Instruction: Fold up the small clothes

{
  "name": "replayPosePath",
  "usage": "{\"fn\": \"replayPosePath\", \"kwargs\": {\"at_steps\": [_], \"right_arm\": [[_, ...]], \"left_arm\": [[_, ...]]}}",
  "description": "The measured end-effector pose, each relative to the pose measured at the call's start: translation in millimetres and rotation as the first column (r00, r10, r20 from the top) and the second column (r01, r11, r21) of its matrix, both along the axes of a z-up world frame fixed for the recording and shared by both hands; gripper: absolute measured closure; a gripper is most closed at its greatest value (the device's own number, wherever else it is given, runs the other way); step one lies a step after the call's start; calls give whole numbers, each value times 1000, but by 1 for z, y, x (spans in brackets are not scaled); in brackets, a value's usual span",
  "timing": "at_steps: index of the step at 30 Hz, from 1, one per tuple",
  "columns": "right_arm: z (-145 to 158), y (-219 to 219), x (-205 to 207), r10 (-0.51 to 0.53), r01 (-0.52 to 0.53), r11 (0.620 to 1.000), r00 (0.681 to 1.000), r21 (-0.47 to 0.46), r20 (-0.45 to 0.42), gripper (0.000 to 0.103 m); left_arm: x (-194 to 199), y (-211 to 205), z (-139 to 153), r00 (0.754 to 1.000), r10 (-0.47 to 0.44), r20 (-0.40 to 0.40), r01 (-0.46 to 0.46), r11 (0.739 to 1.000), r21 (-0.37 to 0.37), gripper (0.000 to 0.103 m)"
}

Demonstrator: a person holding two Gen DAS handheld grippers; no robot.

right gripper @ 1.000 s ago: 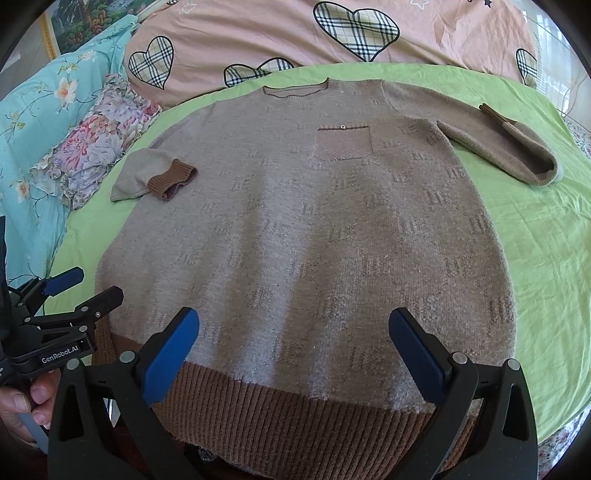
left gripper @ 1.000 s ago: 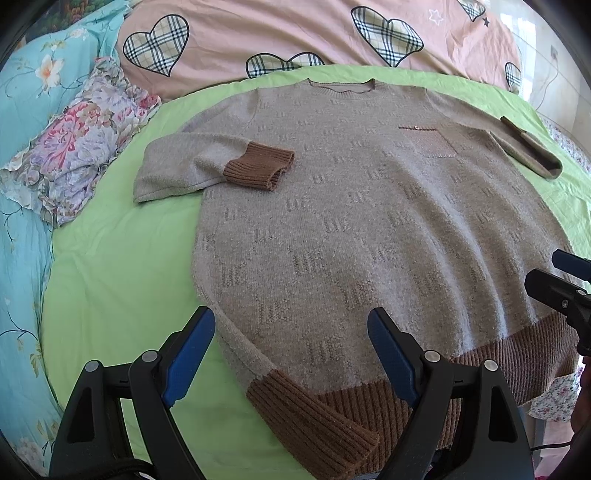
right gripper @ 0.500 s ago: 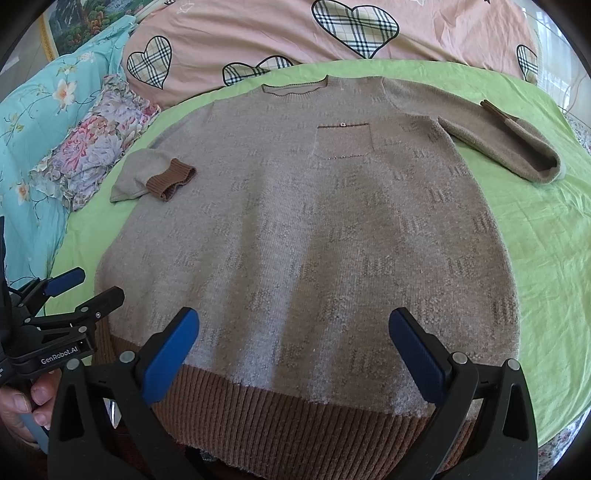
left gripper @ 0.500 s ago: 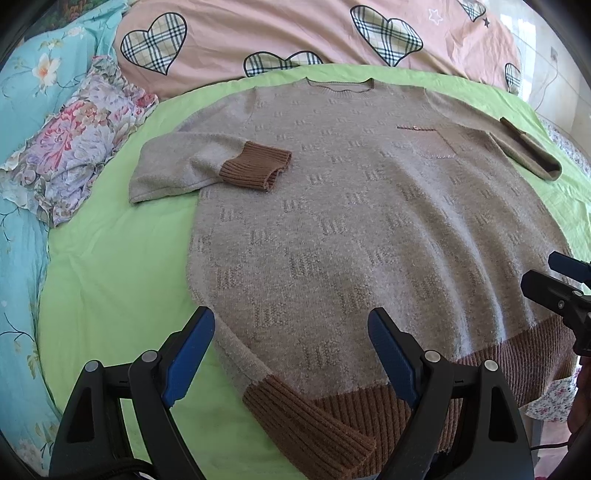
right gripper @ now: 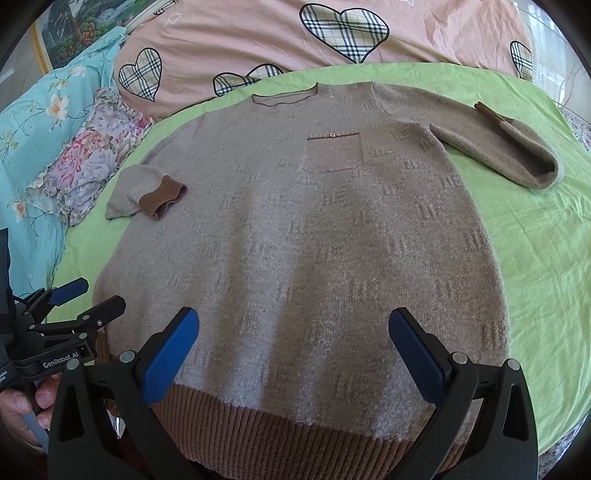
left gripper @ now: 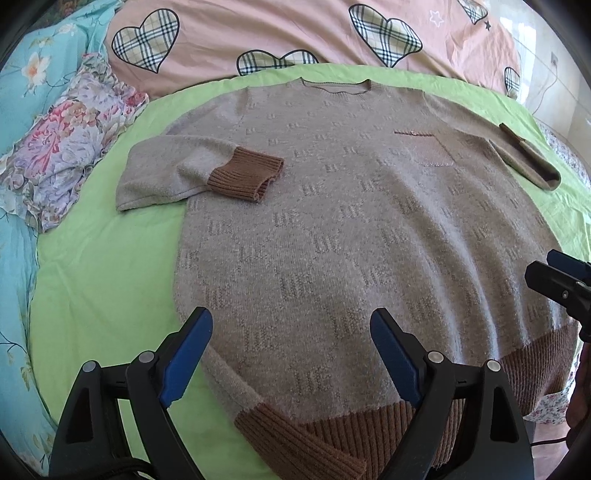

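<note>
A taupe knit sweater (left gripper: 351, 229) (right gripper: 306, 240) with brown ribbed hem and cuffs lies flat, front up, on a green sheet. Its left sleeve is folded inward, the brown cuff (left gripper: 243, 173) (right gripper: 162, 195) resting on the body's edge. The right sleeve (right gripper: 491, 147) bends back on itself on the sheet. My left gripper (left gripper: 291, 350) hovers open over the lower left corner of the hem. My right gripper (right gripper: 293, 347) hovers open over the middle of the hem (right gripper: 295, 432). Nothing is between either pair of fingers. Each gripper shows at the edge of the other's view.
The green sheet (left gripper: 103, 277) (right gripper: 546, 258) covers the surface under the sweater. A pink quilt with plaid hearts (left gripper: 295, 33) lies behind it. A floral pillow (left gripper: 62, 147) and turquoise bedding (left gripper: 18, 92) sit on the left. A hand (right gripper: 22, 406) holds the left gripper.
Both grippers stayed open. The left wrist view has shifted slightly left and closer to the sweater's lower left corner; the right barely moved.
</note>
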State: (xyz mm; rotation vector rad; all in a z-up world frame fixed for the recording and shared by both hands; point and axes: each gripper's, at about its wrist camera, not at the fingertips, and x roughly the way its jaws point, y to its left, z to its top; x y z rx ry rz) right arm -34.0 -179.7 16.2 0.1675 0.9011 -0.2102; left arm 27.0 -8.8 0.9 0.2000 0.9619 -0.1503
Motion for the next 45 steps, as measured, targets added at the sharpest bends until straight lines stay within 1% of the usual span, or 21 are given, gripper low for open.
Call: {"fn": "replayPosePath", "kwargs": {"at_steps": [5, 7, 9, 13, 18, 20, 22, 24, 26, 28, 30, 31, 32, 33, 35, 36, 39, 41, 42, 43, 45], "right_arm": [[13, -18, 4, -21, 23, 999, 999, -41, 45, 1], [20, -33, 5, -52, 55, 997, 997, -47, 60, 1], [23, -47, 8, -83, 85, 996, 995, -35, 50, 1], [37, -77, 13, -134, 140, 986, 989, -87, 64, 1], [55, -128, 31, -194, 203, 971, 977, -122, 86, 1], [65, -152, 42, -223, 238, 953, 970, -187, 100, 4], [70, -180, 59, -240, 260, 940, 964, -222, 114, 6], [69, -206, 79, -265, 282, 929, 959, -241, 101, 12], [62, -231, 97, -284, 292, 927, 956, -235, 69, 30], [51, -251, 118, -302, 296, 919, 953, -259, 16, 34], [40, -260, 128, -319, 296, 908, 947, -297, -30, 35], [33, -267, 132, -330, 298, 905, 942, -305, -58, 41], [28, -272, 133, -344, 308, 903, 936, -300, -75, 53], [25, -280, 132, -353, 318, 903, 933, -289, -76, 59], [26, -286, 125, -371, 346, 904, 927, -251, -56, 87], [27, -287, 124, -368, 354, 910, 929, -216, -30, 93], [42, -267, 119, -331, 336, 924, 942, -183, 56, 94], [47, -246, 121, -282, 293, 949, 954, -119, 104, 94], [50, -234, 124, -256, 268, 959, 959, -92, 119, 94], [53, -221, 128, -226, 238, 967, 966, -95, 126, 95], [55, -188, 141, -151, 158, 987, 978, -34, 146, 95]], "left_arm": [[14, 1, 4, 1000, 4, -18, -4, 1000, -2, 12], [21, 1, 6, 1000, 8, -6, -8, 1000, -1, 12], [28, 0, 8, 1000, 12, 4, -12, 1000, 3, 12], [47, -3, 10, 1000, 16, 2, -16, 1000, 12, 12], [74, -9, 14, 1000, 17, -4, -17, 1000, 10, 12], [84, -12, 15, 1000, 18, -2, -18, 1000, 9, 12], [92, -15, 14, 1000, 20, -8, -20, 1000, 12, 12], [100, -18, 11, 1000, 22, -21, -22, 1000, 8, 12], [107, -21, 7, 999, 24, -31, -24, 1000, -3, 12], [112, -23, 3, 999, 26, -42, -26, 1000, -7, 12], [116, -25, 0, 999, 25, -48, -25, 1000, -15, 12], [117, -26, -2, 998, 23, -53, -24, 1000, -14, 12], [118, -26, -3, 998, 22, -54, -23, 1000, -18, 12], [119, -26, -5, 998, 22, -59, -23, 1000, -17, 11], [121, -25, -8, 998, 22, -66, -24, 999, -22, 11], [121, -23, -9, 997, 25, -71, -26, 999, -23, 11], [124, -19, -13, 996, 36, -87, -39, 999, -32, 11], [124, -16, -14, 995, 42, -92, -47, 998, -51, 11], [124, -15, -13, 995, 43, -92, -49, 997, -59, 11], [123, -14, -12, 995, 44, -90, -50, 997, -64, 11], [120, -11, -10, 995, 43, -85, -49, 996, -70, 11]]}}
